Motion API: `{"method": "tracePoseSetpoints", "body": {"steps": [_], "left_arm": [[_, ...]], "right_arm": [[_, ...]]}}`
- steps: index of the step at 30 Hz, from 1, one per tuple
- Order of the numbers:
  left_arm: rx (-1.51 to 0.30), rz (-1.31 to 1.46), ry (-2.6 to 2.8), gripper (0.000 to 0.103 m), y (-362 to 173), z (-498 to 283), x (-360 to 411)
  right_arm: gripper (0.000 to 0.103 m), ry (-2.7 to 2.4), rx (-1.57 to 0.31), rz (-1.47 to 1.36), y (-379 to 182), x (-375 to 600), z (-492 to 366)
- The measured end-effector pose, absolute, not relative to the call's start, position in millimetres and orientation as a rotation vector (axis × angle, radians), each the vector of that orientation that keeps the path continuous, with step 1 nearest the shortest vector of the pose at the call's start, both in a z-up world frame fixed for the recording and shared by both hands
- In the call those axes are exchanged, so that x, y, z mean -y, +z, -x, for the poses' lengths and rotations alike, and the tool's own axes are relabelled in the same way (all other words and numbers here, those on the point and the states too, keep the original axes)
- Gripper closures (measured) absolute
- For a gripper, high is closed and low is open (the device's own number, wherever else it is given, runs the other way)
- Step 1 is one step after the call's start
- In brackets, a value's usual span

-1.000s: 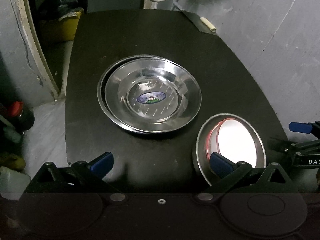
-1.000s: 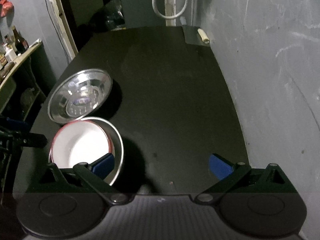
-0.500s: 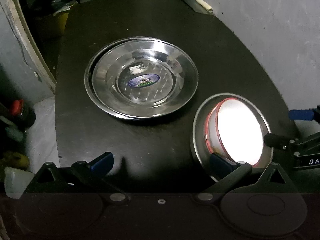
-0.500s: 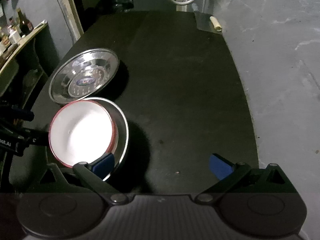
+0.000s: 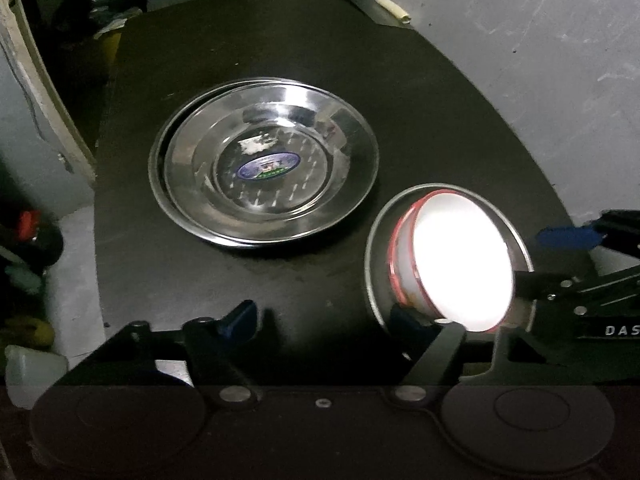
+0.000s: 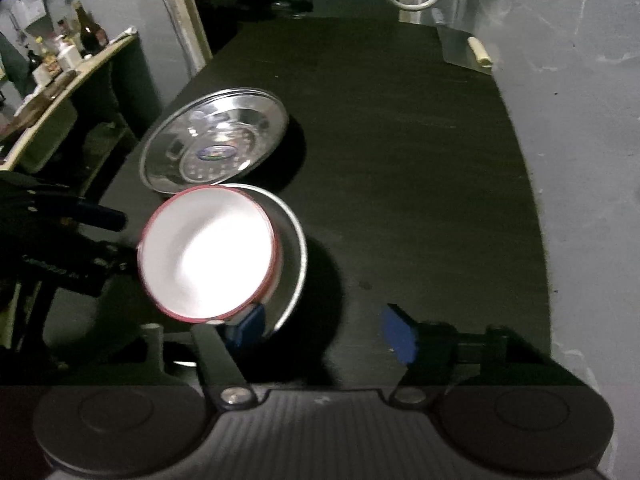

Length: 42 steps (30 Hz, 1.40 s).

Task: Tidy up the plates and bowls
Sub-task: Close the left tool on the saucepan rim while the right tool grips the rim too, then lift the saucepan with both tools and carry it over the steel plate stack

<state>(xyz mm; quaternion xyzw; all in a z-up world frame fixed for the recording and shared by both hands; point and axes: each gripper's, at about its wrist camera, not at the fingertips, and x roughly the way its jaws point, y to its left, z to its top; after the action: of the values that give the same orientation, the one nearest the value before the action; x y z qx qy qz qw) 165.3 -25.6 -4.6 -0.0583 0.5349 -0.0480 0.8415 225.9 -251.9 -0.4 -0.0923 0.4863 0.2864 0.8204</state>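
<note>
Two stacked steel plates [image 5: 264, 176] [image 6: 216, 148] lie on the black table [image 5: 420, 120]. To their right a white bowl with a red rim [image 5: 456, 264] [image 6: 208, 252] sits tilted inside a steel bowl [image 5: 376, 264] [image 6: 294, 256]. My left gripper [image 5: 322, 320] is closing over bare table, and its right finger reaches the steel bowl's near rim. My right gripper [image 6: 322, 330] is closing too. Its left pad is against the steel bowl's near wall, with only the bowl's edge between the jaws. Neither gripper presses on anything.
A grey wall [image 6: 580, 160] runs along the table's right side. A pale small roll [image 5: 394, 8] lies at the far corner. Bottles and clutter stand on a side shelf [image 6: 60, 64] at the left, and the floor drops off beyond the table's left edge.
Both grippers' jaws have narrowed. The nested bowls have come closer to both cameras and look larger. The plates have stayed put.
</note>
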Motion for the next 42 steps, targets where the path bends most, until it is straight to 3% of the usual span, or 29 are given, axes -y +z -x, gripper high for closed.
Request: {"method": "tracePoseSetpoints", "body": {"steps": [6,9,11,23,27,29,31,32,42], "left_arm": [[-1.111,0.205,-0.178,0.067,-3,-166,24],[-1.101,0.23,-0.211,0.081,-2,-167,25],[-1.097,0.232,-0.223,0.084,-3,-168,27],[-1.113,0.264,-0.246,0.083,-13,-177,24],[-1.131,0.278,-0.238,0.074,-17,-181,20],[-1.14,0.28,-0.245,0.074,-18,-183,19],[-1.148,0.283,-0.269,0.078,-19,-185,18],[-1.149,0.287,-0.291,0.088,-19,-187,18],[-1.168,0.237,-0.369,0.089,-20,-198,19]], "right_arm": [[0.065,0.669,-1.046,0.184,0,247,-226],[0.069,0.685,-1.063,0.192,-1,243,-227],[0.069,0.686,-1.089,0.193,-3,241,-230],[0.07,0.697,-1.165,0.147,-14,235,-236],[0.07,0.68,-1.176,0.131,-14,234,-236],[0.07,0.668,-1.179,0.125,-14,234,-234],[0.07,0.657,-1.182,0.103,-15,235,-234],[0.07,0.652,-1.187,0.079,-17,237,-234],[0.069,0.602,-1.234,-0.137,-30,251,-230]]}}
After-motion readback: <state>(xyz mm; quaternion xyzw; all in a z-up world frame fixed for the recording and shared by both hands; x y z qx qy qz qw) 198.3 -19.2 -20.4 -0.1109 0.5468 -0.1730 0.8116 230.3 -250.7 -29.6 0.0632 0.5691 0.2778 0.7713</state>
